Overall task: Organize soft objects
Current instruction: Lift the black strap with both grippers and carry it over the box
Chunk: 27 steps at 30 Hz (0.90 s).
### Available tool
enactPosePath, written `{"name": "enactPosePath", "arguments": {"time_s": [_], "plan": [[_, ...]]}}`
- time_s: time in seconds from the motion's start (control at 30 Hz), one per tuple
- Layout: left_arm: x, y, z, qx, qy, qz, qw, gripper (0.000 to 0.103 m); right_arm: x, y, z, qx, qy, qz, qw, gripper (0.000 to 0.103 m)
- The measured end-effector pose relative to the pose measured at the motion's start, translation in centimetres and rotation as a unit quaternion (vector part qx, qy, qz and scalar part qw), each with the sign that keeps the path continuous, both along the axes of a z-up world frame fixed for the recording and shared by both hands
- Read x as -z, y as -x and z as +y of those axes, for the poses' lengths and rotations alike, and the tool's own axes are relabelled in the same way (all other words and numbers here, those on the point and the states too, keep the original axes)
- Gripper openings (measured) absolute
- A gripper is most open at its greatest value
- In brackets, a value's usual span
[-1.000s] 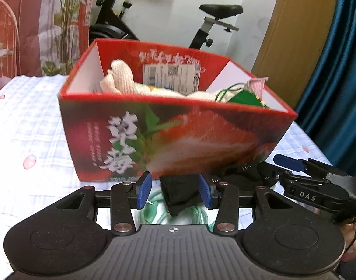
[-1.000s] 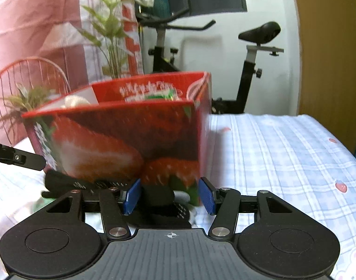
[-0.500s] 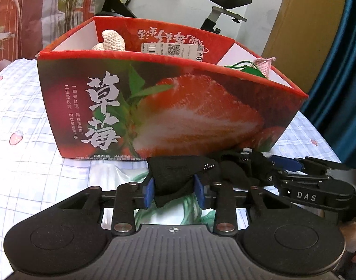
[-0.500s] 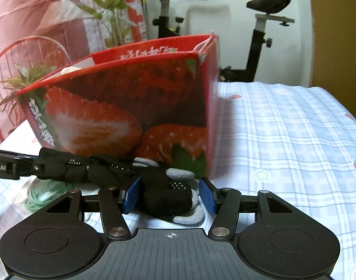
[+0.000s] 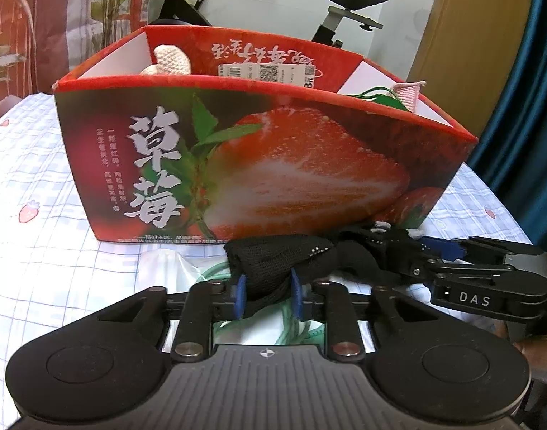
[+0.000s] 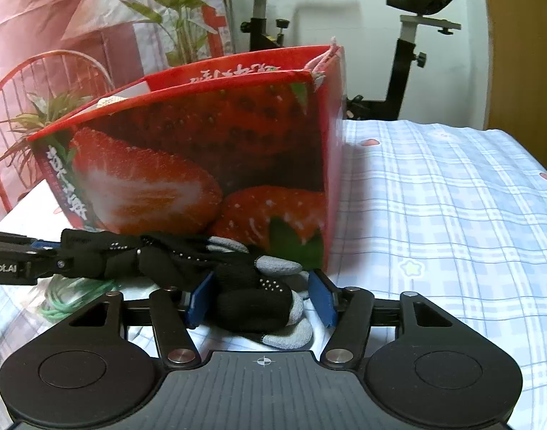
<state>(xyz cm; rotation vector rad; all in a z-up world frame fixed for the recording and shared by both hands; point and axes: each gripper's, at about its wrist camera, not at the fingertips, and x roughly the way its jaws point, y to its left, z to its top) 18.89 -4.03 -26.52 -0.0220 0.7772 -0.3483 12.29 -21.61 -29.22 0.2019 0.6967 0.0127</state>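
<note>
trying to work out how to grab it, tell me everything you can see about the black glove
The black glove is a soft knit with small white grip dots and grey fingertips. It lies crumpled and stretched sideways on the checked cloth, right in front of the strawberry box. The left gripper is shut on one end, bunching the fabric; the right gripper straddles the fingered end, its jaws apart. Green cord lies beneath it.
</note>
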Motion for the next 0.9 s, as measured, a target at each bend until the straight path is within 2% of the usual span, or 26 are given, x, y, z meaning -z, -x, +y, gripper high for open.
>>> {"name": "enactPosePath", "arguments": {"time_s": [0.1, 0.27, 0.43, 0.6, 0.9], "plan": [[-0.2, 0.4, -0.5, 0.004, -0.011, -0.006, 0.9999, 0.021, 0.0, 0.1, -0.1, -0.013, -0.011, -0.001, 1.0, 0.037], [-1.0, 1.0, -0.2, 0.01, -0.012, -0.015, 0.9998, 0.017, -0.1, 0.6, -0.1, -0.035, -0.023, -0.005, 0.999, 0.016], [-2.4, 2.6, 0.9, 0.012, -0.003, -0.033, 0.9994, 0.017, -1.2, 1.9, 2.1, -0.058, 0.031, -0.038, 0.997, 0.014], [-4.1, 4.7, 1.8, 0.015, 0.01, -0.062, 0.9979, 0.017, -2.9, 4.4, 2.4, -0.05, 0.026, -0.085, 0.995, 0.014], [-8.0, 5.9, 4.3, 0.004, 0.047, -0.112, 0.9926, 0.017, -8.3, 6.2, 3.9, -0.058, 0.028, -0.153, 0.986, 0.014]]}}
